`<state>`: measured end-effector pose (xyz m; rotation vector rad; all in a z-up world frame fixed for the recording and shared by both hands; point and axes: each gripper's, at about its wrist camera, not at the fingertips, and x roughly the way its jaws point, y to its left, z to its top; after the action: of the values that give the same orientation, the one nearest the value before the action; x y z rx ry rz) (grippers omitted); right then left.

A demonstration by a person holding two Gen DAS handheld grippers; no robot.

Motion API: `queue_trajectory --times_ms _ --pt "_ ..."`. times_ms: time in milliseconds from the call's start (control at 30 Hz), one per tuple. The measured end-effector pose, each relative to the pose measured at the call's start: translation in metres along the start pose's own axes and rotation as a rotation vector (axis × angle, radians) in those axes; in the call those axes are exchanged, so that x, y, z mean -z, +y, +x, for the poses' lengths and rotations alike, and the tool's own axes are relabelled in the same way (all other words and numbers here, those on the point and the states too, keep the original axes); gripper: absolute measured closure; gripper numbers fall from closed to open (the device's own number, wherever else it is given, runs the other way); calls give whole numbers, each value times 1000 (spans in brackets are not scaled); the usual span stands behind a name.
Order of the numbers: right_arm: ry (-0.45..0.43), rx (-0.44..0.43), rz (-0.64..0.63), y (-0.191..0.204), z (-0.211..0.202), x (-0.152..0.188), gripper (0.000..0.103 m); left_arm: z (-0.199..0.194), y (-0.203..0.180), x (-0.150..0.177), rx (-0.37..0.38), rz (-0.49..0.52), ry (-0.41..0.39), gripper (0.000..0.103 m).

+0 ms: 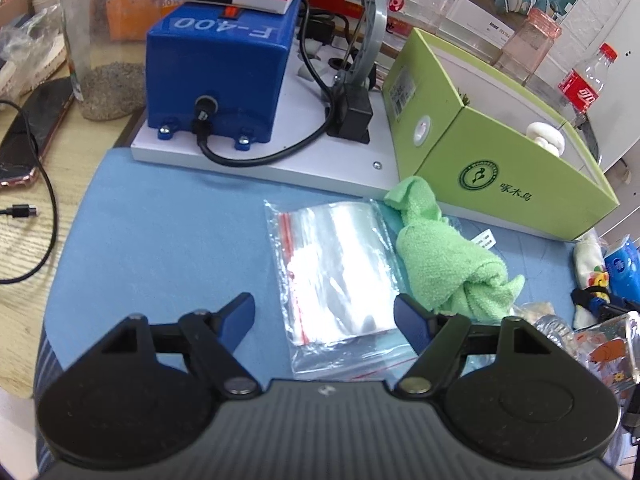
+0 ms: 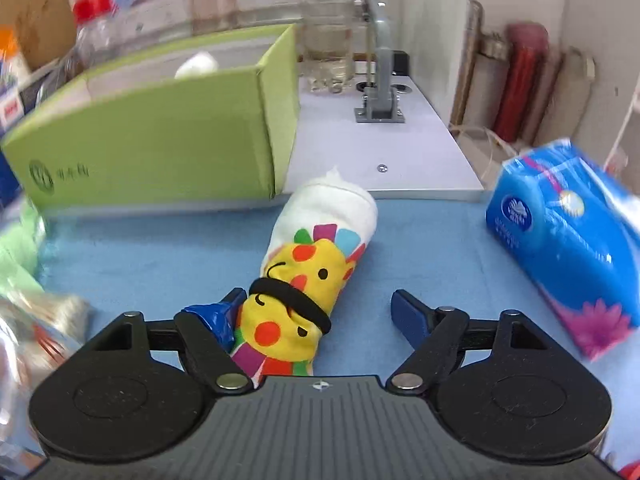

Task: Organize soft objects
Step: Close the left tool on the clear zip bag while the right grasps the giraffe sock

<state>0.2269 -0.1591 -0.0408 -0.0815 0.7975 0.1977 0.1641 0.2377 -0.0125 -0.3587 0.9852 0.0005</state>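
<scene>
The right claw [image 2: 316, 304] stands open astride the rolled sock [image 2: 316, 264] on the blue mat [image 2: 160, 256], its left finger touching it, likely lining up a grab toward the green box [image 2: 160, 140]. The left claw [image 1: 324, 312] hangs open over the bags [image 1: 332, 264], beside the towel [image 1: 444, 256].

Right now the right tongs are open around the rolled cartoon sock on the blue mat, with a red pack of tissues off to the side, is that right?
Not quite: the pack of tissues is blue, not red, as the right wrist view shows. The rest holds: the right tongs are open around the rolled cartoon sock on the blue mat.
</scene>
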Motion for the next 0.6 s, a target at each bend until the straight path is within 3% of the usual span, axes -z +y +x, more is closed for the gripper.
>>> queue_trajectory --times_ms 167,233,400,467,533,600 --pt "-13 -23 9 -10 -3 1 35 14 -4 -10 34 -76 21 26" --pt "-15 -22 5 -11 -3 1 34 18 -12 -11 21 -55 12 25" --pt "-22 -19 -2 -11 -4 4 32 25 -29 -9 -74 39 3 23" --pt "-26 -23 -9 -11 -2 3 30 30 -37 -10 -108 66 -3 18" --pt "-30 -23 -10 -11 -1 3 29 40 -44 -9 -158 104 10 1" --pt "-33 -22 -11 -10 -2 4 29 44 -51 -3 -215 187 -8 1"
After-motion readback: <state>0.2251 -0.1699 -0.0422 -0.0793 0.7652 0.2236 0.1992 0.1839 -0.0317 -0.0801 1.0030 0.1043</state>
